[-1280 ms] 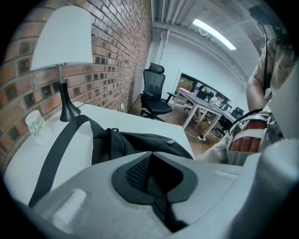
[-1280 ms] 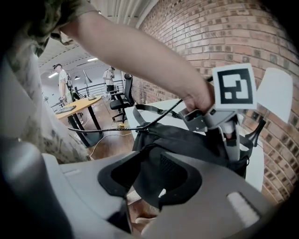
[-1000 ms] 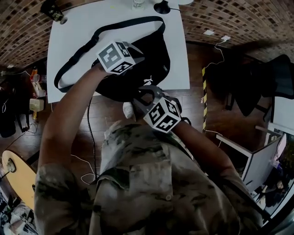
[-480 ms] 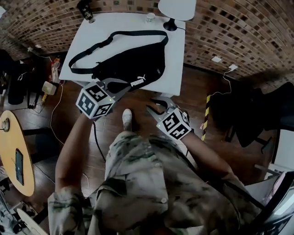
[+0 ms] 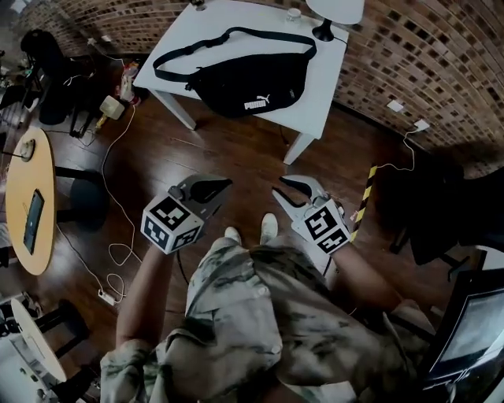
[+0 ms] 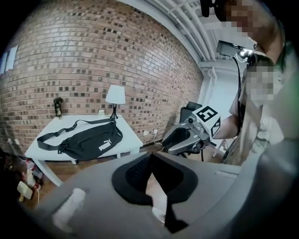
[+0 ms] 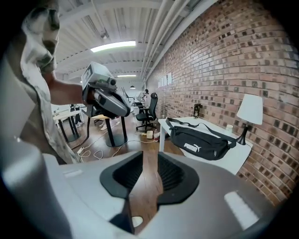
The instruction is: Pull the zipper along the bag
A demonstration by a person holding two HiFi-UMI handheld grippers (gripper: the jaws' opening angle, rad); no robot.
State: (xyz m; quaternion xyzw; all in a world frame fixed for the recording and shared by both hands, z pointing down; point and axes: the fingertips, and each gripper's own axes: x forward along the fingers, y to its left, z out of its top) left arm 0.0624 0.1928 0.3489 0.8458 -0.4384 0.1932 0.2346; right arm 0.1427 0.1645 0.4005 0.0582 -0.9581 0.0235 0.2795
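The black waist bag lies flat on the white table, strap looped behind it. Both grippers hang over the wooden floor, well short of the table and apart from the bag. My left gripper is empty and its fingertips meet. My right gripper is also empty; a gap shows between its pads, and its jaws are closing. In the left gripper view the bag sits far beyond my left gripper. The right gripper view shows the bag ahead to the right of my right gripper.
A white lamp stands at the table's far corner. A round wooden table is at the left, with cables on the floor. A black-and-yellow striped post stands at the right. Office chairs are further back.
A second ago both grippers were at the bag. The person has stepped back, and both grippers have come away from the table and now hang over the floor, empty.
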